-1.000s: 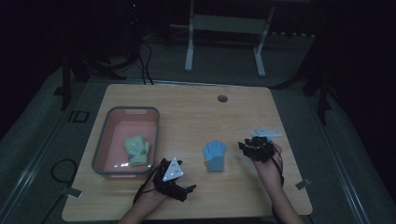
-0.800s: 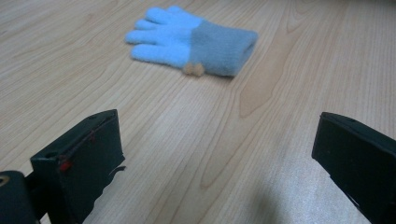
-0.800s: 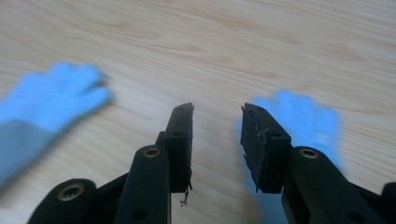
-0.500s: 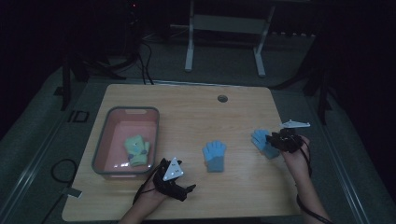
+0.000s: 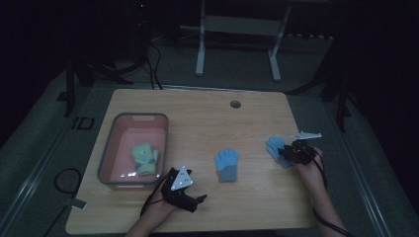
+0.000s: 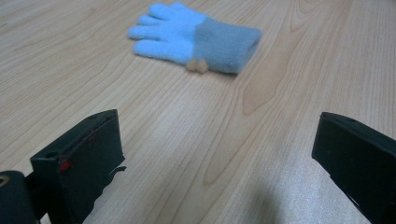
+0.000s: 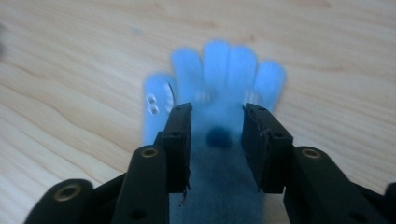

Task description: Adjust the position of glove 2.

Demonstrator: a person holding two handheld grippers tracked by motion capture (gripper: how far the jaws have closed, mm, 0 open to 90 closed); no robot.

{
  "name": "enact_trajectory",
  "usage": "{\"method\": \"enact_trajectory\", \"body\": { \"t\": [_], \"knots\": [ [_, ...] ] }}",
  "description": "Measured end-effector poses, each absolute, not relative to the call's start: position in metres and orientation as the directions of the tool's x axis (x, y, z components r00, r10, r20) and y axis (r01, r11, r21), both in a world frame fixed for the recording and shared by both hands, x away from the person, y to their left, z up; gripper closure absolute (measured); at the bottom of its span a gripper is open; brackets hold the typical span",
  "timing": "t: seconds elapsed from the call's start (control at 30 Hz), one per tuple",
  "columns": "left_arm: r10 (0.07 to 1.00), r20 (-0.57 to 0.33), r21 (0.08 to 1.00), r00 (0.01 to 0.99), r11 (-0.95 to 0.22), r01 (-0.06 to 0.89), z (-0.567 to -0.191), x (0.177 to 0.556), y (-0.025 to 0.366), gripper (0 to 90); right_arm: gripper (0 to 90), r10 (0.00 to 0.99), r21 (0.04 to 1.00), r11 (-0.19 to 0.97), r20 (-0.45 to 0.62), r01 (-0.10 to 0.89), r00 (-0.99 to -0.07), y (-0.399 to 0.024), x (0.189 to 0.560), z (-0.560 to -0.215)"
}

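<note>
A light blue glove with a grey cuff (image 5: 227, 165) lies flat in the middle of the wooden table; in the left gripper view the same glove (image 6: 196, 37) lies ahead of the jaws. My left gripper (image 5: 197, 200) rests near the front edge, its jaws (image 6: 219, 126) wide open with bare wood between them. A second blue glove (image 5: 274, 147) lies near the table's right side, fingers pointing away from my right gripper (image 5: 285, 152). In the right gripper view the jaws (image 7: 218, 112) are closed on that glove's (image 7: 224, 74) cuff.
A pink bin with a grey rim (image 5: 133, 117) stands at the left and holds a yellow-green pair of gloves (image 5: 144, 158). A round cable hole (image 5: 235, 104) sits near the table's far edge. The right table edge runs close behind my right hand.
My right gripper has moved rightward, toward the table's right edge, and the second blue glove now shows just left of it. The left gripper and the middle glove have stayed put.
</note>
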State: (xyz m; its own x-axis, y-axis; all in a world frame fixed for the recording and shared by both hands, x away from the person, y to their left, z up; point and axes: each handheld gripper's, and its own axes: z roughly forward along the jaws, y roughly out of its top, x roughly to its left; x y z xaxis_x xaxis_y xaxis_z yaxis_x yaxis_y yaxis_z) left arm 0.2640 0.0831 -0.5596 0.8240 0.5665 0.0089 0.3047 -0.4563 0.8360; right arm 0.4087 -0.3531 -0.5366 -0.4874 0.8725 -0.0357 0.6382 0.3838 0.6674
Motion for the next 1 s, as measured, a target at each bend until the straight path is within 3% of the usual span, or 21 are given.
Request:
{"method": "enact_trajectory", "body": {
  "t": [0.33, 0.5, 0.73, 1.0],
  "knots": [
    [0.564, 0.017, 0.835, 0.825, -0.463, 0.299, -0.56, 0.263, 0.082, 2.1, 83.8, 0.89, 0.685, 0.366, -0.06, 0.63, -0.451, -0.35, 0.401, -0.546],
    [0.567, 0.019, 0.835, 0.823, -0.462, 0.298, -0.56, 0.263, 0.082, 2.1, 86.0, 0.919, 0.677, 0.331, -0.072, 0.657, -0.388, -0.342, 0.398, -0.542],
    [0.558, 0.038, 0.829, 0.829, -0.48, 0.286, -0.56, 0.263, 0.081, 2.1, 87.3, 0.951, 0.726, 0.247, -0.054, 0.642, -0.305, -0.323, 0.376, -0.509],
    [0.557, 0.047, 0.833, 0.829, -0.48, 0.275, -0.559, 0.262, 0.08, 2.1, 87.3, 0.966, 0.744, 0.131, 0.053, 0.655, -0.253, -0.297, 0.352, -0.493]
  ]
}}
